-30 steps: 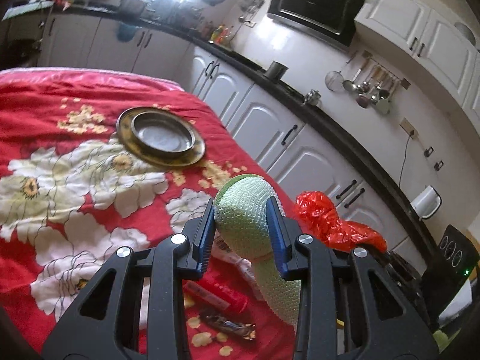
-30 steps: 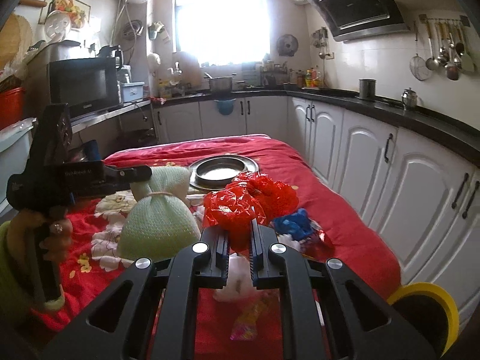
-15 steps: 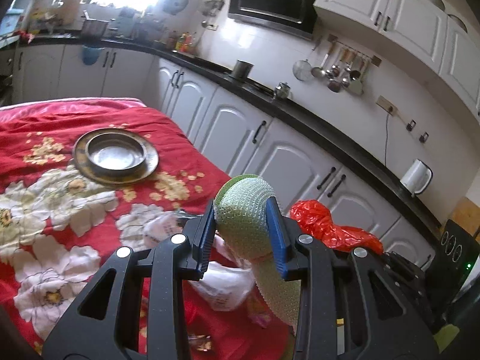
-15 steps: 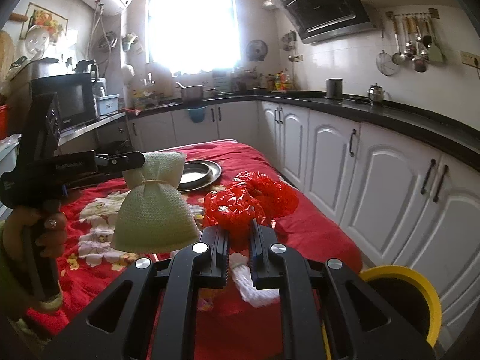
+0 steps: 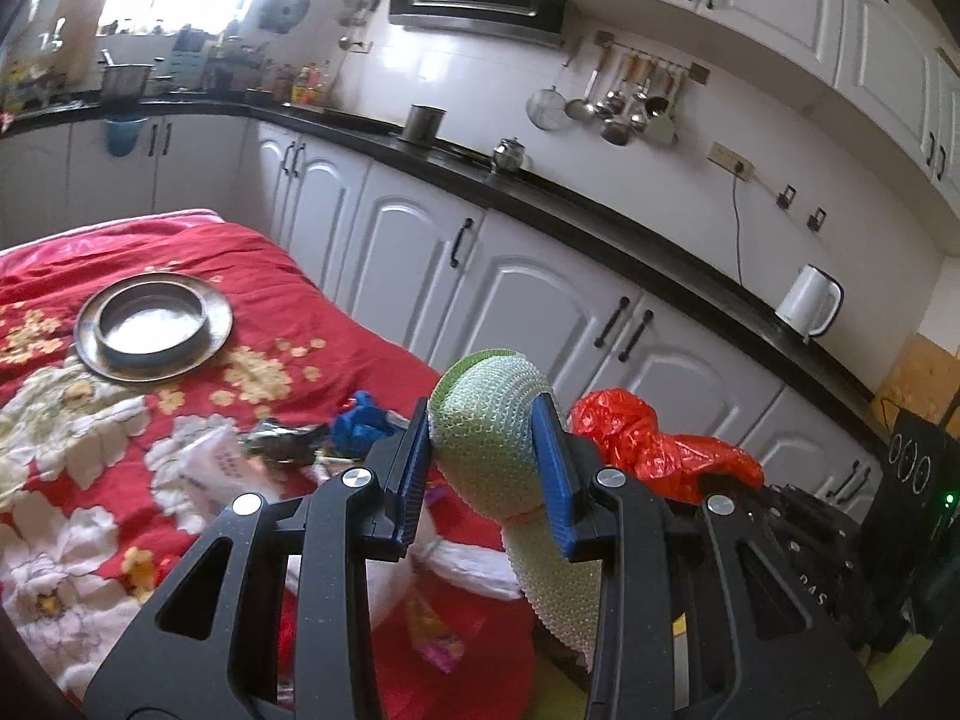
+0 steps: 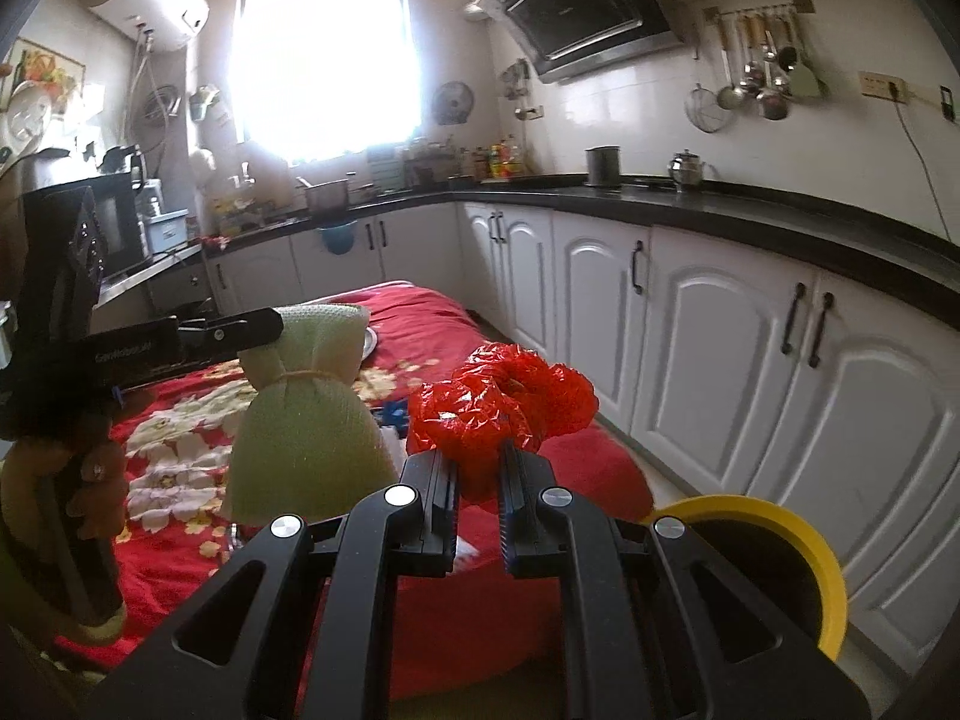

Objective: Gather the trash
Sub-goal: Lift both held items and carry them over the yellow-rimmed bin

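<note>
Both hands had carried their loads off toward the near right corner of the worktop [image 5: 252, 264], draped in a red floral cloth, as the two views swung from the cloth to the white cabinet fronts and the floor over the past second. The left gripper [image 5: 483, 468] had its blue-padded fingers [image 5: 414, 468] clamped on the neck of a pale green mesh pouch [image 5: 492, 444], tied off with a band, its fuller end hanging below the fingers. The right gripper [image 6: 478, 480] had its fingers pressed together on a crumpled red plastic bag [image 6: 501, 396], which bulged above the tips. Neither grip had altered; only the position had. A yellow-rimmed bin [image 6: 780, 546] now showed large at the lower right of the right wrist view, on the floor just off the worktop's edge and close under the red bag, where a second earlier only a sliver of its rim was visible. That suggested both pieces were on their way to the bin and the drop was near, with the red bag likely first. Trash was still left on the cloth near the right edge: a blue wrapper [image 5: 360, 426], a white packet [image 5: 216, 468] and a dark wrapper [image 5: 288, 447] lying close together, with a pink scrap [image 5: 438, 636] nearer the front. A round metal dish [image 5: 153, 324] sat well apart from them, toward the far side of the worktop.
</note>
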`<state>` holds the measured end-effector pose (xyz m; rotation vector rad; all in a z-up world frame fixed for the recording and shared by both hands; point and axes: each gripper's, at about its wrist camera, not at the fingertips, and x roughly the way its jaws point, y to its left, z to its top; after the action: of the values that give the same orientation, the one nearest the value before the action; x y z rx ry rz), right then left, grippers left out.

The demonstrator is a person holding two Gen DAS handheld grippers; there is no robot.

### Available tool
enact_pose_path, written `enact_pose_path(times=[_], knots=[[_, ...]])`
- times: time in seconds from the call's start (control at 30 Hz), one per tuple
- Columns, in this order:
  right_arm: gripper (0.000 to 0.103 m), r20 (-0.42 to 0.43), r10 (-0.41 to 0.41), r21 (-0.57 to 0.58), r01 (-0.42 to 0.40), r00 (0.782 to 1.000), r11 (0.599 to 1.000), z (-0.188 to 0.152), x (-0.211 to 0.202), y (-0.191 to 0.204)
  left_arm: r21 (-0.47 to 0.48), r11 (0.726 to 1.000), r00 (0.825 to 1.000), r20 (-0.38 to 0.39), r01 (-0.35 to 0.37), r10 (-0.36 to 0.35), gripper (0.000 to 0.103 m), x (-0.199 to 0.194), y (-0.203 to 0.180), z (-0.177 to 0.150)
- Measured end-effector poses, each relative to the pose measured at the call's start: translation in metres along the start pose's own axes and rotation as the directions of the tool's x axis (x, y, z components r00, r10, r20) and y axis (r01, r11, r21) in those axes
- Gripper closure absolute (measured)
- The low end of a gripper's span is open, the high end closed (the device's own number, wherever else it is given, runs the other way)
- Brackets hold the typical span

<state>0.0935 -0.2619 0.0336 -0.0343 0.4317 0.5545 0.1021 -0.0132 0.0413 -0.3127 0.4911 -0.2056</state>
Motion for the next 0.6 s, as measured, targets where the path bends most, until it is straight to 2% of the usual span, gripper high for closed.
enact_pose_path(times=[0.37,0.6], knots=[[0.093,0.000,-0.084,0.063,0.084,0.996,0.994,-0.007,-0.017,-0.039,0.044,0.999,0.999,-0.039,0.028,-0.026,0.077,0.022,-0.030,-0.011],[0.093,-0.038,-0.129,0.112,0.133,0.991,0.985,-0.015,-0.022,-0.063,0.080,0.995,0.997,-0.066,0.052,-0.046,0.077,0.037,-0.053,-0.021]])
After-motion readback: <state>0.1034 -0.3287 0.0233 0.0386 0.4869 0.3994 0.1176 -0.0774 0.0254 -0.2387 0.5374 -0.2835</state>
